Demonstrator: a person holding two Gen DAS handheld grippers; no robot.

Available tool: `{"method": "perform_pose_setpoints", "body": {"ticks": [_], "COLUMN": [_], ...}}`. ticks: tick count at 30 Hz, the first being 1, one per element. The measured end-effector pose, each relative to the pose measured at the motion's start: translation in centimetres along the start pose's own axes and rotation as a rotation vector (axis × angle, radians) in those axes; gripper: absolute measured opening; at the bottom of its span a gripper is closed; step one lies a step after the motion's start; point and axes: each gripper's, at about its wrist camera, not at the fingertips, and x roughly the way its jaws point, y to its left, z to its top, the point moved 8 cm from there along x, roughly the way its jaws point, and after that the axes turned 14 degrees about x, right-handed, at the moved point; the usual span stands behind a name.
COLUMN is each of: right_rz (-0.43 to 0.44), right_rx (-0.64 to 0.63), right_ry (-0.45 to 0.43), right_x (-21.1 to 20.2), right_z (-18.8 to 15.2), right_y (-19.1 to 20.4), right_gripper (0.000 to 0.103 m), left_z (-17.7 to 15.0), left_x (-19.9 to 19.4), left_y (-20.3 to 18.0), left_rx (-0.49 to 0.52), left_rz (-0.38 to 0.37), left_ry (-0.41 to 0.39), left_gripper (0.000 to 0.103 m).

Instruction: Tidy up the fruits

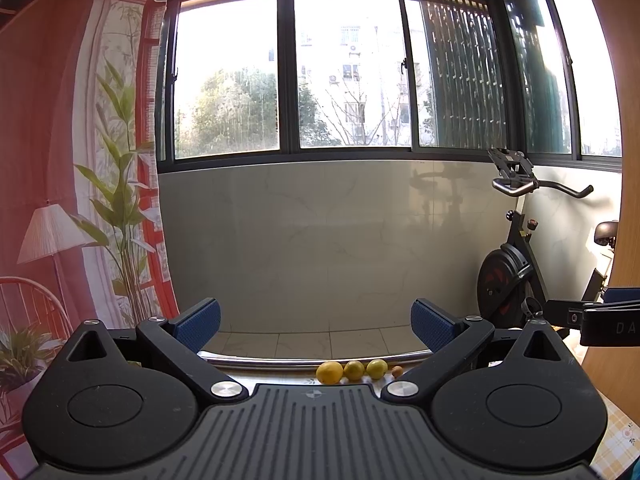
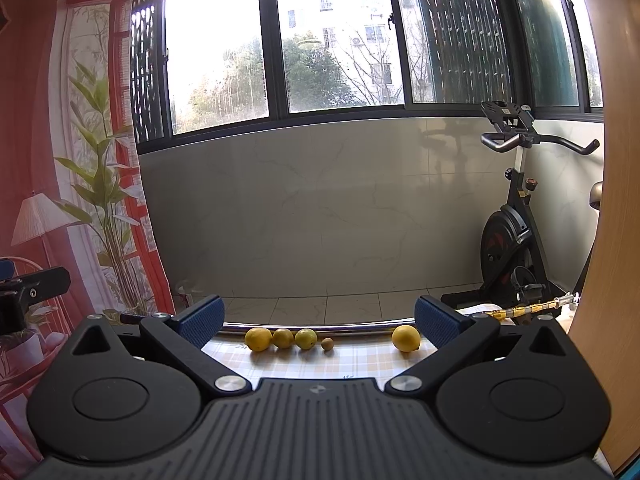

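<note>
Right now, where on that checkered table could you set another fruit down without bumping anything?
Bare cloth shows between the small brown fruit and the lone lemon on the right, and in front of the whole row, toward the open right gripper. It is crowded on the left, where three yellow fruits sit side by side along the table's far edge.

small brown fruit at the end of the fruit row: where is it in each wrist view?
Left wrist: small brown fruit low and right of centre, right end of the row, just above the tongs' body.
Right wrist: small brown fruit near bottom centre, right of three yellow fruits, lone lemon further right.
Shared landmark: exercise bike at right in both.
</note>
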Motion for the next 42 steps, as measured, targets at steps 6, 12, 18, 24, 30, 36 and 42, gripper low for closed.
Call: {"method": "perform_pose_setpoints", "body": {"ticks": [6, 12, 18, 24, 30, 36, 42], "right_rz": [0.000, 0.001, -0.002, -0.007, -0.027, -0.054, -0.070], "right_rx": [0.001, 0.004, 0.007, 0.006, -0.010, 0.002, -0.003], "right_ry": [-0.001, -0.002, 0.003, 0.019, 0.042, 0.075, 0.119], "right_x": [0.0, -0.2, -0.1, 0.7, 3.2, 7.6, 12.0], "right_z": [0.0, 0.1, 0.3, 0.0, -0.9, -2.3, -3.9], "right_y": [0.0, -0.1, -0.3, -0.3, -1.1, -3.8, -6.7], "right_gripper": [0.103, 0.103, 0.103, 0.103, 0.103, 0.103, 0.102], "left_z": [0.0, 0.0, 0.1, -0.2, -1.1, -2.9, -5.1], "left_x": [0.0, 0.0, -0.1, 0.5, 2.7, 7.3, 11.8], "left_y": [0.0, 0.0, -0.2, 0.0, 0.6, 2.2, 3.4], "left_rx": [0.000, 0.002, 0.016, 0.008, -0.010, -0.060, -0.099], "left_rz": [0.000, 0.003, 0.008, 0.001, -0.010, -0.008, -0.021], "left_ry": [0.000, 0.000, -0.001, 0.015, 0.072, 0.152, 0.206], "left_gripper": [0.102, 0.102, 0.102, 0.102, 0.102, 0.102, 0.102]}}
